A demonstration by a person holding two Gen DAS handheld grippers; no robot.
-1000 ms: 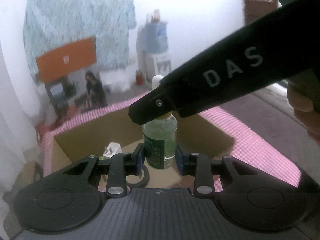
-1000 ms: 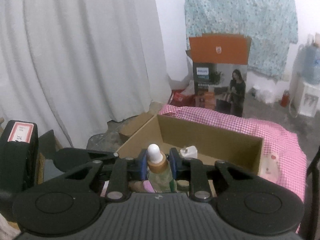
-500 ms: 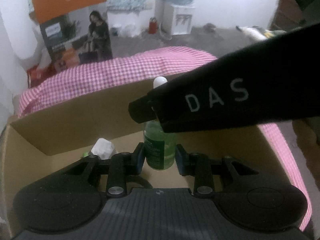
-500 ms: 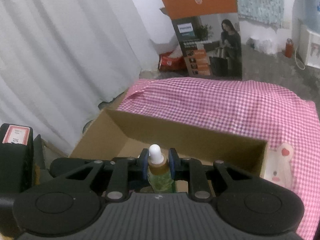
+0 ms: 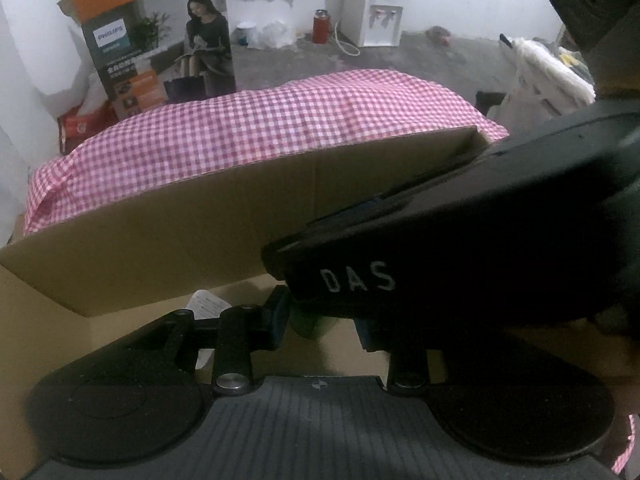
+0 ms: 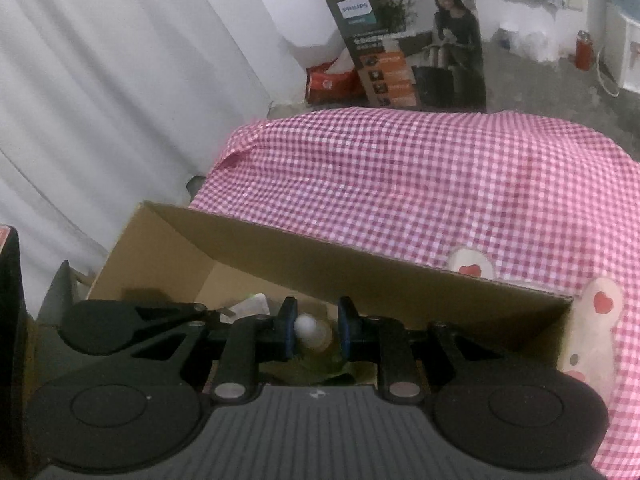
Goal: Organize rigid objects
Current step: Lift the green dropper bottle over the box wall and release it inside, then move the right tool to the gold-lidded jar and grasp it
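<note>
A green bottle (image 6: 316,336) with a white cap and a brown collar stands low inside the open cardboard box (image 6: 360,268). My right gripper (image 6: 317,334) has a finger on each side of the bottle's neck, with a small gap at each side. In the left wrist view only a bit of the green bottle body (image 5: 314,324) shows between the fingers of my left gripper (image 5: 320,326); the black right gripper body (image 5: 460,248) covers the rest. The left fingers stand wider than the bottle.
The box (image 5: 180,236) sits on a pink checked cloth (image 6: 420,176). A white adapter (image 5: 208,304) lies on the box floor to the left. A cream holder with red hearts (image 6: 596,320) lies right of the box. A Philips carton (image 6: 412,40) stands behind.
Both grippers have gone down into the box with the bottle. The fingers of both now stand wider around it than before.
</note>
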